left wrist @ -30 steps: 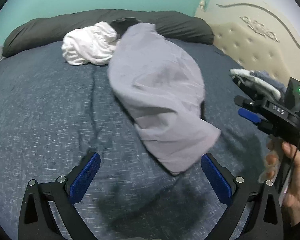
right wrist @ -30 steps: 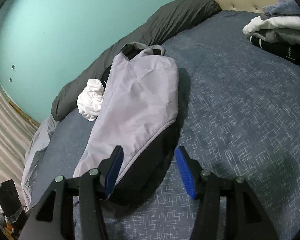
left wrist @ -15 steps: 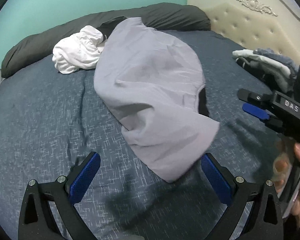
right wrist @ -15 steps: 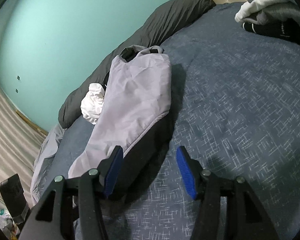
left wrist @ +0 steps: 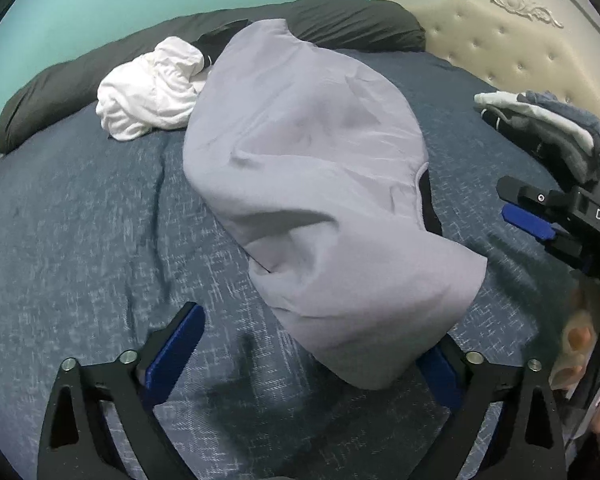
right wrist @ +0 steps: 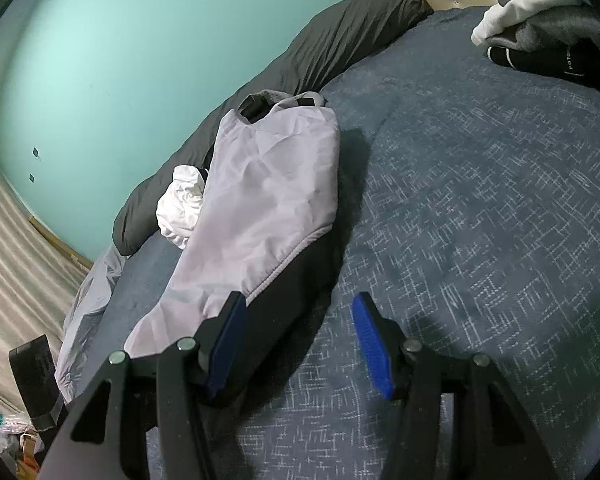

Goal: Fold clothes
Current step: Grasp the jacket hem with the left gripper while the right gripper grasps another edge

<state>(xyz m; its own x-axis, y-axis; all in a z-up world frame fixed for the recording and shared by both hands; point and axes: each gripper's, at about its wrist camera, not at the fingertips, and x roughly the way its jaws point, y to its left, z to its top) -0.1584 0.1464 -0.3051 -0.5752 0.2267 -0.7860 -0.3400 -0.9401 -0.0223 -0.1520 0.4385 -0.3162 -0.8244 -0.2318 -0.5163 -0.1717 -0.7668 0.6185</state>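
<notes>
Your dark-blue flecked bed cover (left wrist: 80, 220) carries the long pale-grey, black-lined garment (left wrist: 308, 168), laid lengthwise, probably for folding. A crumpled white cloth (left wrist: 152, 92) touches its far side; stacked folded clothes (left wrist: 548, 128) sit apart. Your left hand-held gripper (left wrist: 300, 360) and right hand-held gripper (right wrist: 298, 344) gape wide, holding nothing.

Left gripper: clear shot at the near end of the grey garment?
Probably yes. The left gripper has its jaws open, the grey garment has its near end between them, and nothing blocks the way.
</notes>
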